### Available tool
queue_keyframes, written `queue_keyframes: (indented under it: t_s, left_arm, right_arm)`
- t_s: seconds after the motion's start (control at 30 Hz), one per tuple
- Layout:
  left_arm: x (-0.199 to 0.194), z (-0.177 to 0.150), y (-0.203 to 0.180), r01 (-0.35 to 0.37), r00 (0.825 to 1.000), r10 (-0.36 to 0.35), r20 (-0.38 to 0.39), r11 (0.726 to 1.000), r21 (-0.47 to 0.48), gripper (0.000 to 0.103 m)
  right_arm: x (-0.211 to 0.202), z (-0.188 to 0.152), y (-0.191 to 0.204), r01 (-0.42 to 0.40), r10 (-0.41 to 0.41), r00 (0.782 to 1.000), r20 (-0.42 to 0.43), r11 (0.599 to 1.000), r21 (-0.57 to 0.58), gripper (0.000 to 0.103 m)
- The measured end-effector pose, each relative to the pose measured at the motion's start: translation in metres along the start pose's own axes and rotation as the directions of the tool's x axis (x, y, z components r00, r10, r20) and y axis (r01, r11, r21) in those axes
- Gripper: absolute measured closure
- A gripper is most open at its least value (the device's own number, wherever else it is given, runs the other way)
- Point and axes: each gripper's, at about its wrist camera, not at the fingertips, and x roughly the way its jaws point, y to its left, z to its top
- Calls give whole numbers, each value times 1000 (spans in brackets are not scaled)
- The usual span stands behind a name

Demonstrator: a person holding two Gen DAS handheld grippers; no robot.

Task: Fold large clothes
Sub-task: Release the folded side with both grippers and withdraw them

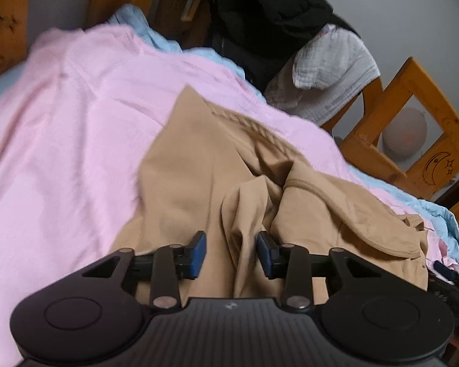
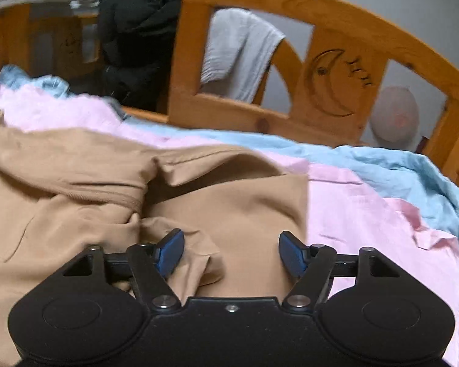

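The tan garment [image 1: 205, 165] lies rumpled on a pink sheet [image 1: 76, 122], filling the lower middle of the left wrist view and the lower left of the right wrist view [image 2: 76, 183]. Its cloth is smooth and matte, plain in colour, with a ribbed round edge [image 1: 306, 185] curving across the bunched part at centre right of the left view. One flat panel runs up to a point near the middle of that frame; the rest is heaped in soft folds. In the right view a straight folded edge [image 2: 303, 202] ends at the pink sheet.

The left gripper [image 1: 231, 252] is released, its blue pads standing apart with a ridge of tan cloth rising between them, not pinched. The right gripper [image 2: 229, 252] is released too, jaws wide over a small tan fold.

A light blue sheet [image 2: 397, 168] shows beyond the pink. The wooden bed frame [image 2: 336, 24], carved with a moon, carries a white cloth [image 2: 238, 52]; dark clothing [image 2: 137, 39] hangs at upper left.
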Motion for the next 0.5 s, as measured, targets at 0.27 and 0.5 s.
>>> queue_keyframes:
  t_s: [0.27,0.5]
  left_arm:
    - [-35,-40,-39,124,990,-134,35,971,205,39]
    - [5,-68,-50,-13,1000,6,24,949,314,39]
  right_arm:
    - [-82,1,14,-147,163,973,164,984,-105,25]
    - [-35,-27,49,-116,124,992,10,957,-264,18]
